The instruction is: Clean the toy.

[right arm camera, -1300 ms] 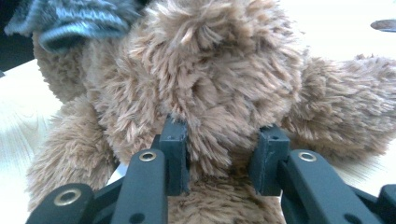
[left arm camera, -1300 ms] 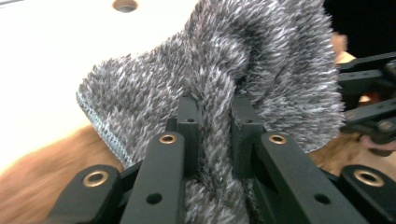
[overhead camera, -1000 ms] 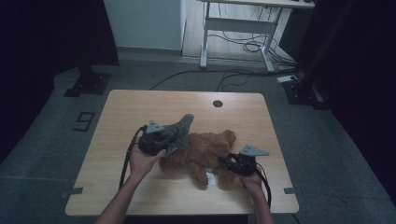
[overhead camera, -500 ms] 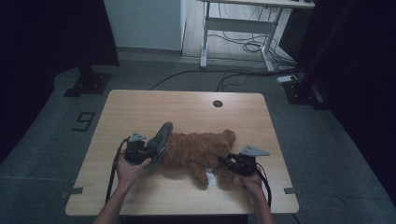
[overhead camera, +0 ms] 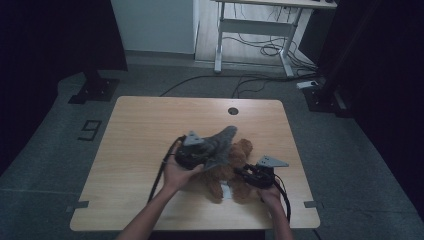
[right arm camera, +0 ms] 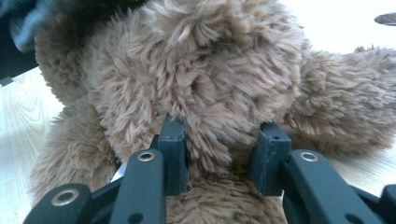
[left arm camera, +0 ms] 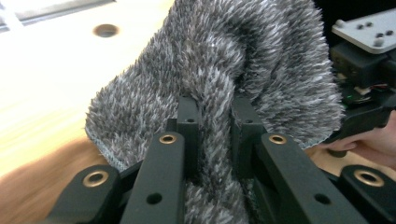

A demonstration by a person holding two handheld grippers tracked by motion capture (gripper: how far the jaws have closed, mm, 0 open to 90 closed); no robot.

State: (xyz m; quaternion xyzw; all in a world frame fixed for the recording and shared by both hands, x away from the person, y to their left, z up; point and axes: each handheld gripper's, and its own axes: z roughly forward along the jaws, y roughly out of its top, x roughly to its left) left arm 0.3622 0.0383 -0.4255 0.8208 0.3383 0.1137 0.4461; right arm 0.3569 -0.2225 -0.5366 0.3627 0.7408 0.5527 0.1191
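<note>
- The teddy bear [overhead camera: 235,167] lies on the wooden table [overhead camera: 145,130], toward the near edge, at about 5 o'clock from the table's middle.
- The left gripper [overhead camera: 212,150] sits at the bear's 9 o'clock side, held from below by the person's left hand [overhead camera: 175,175].
- Its jaws are pinched narrow on a fold of the grey furry cloth [left arm camera: 224,74]; in the left gripper view [left arm camera: 214,126] the pile bulges out between the two pads.
- In the high view the grey cloth [overhead camera: 220,142] drapes over the bear's upper part, a corner pointing toward 1 o'clock.
- The right gripper [overhead camera: 245,173] lies at the bear's 4 o'clock side, with the right hand [overhead camera: 272,192] behind it near the table's front edge.
- Its jaws are clamped on a thick tuft of the bear's brown fur [right arm camera: 219,98]; in the right gripper view [right arm camera: 222,156] both pads press into the plush.
- A round hole [overhead camera: 232,111] sits in the tabletop at 12 o'clock from the bear, well apart from it.
- A white tag [overhead camera: 226,191] shows under the bear at its 6 o'clock side.
</note>
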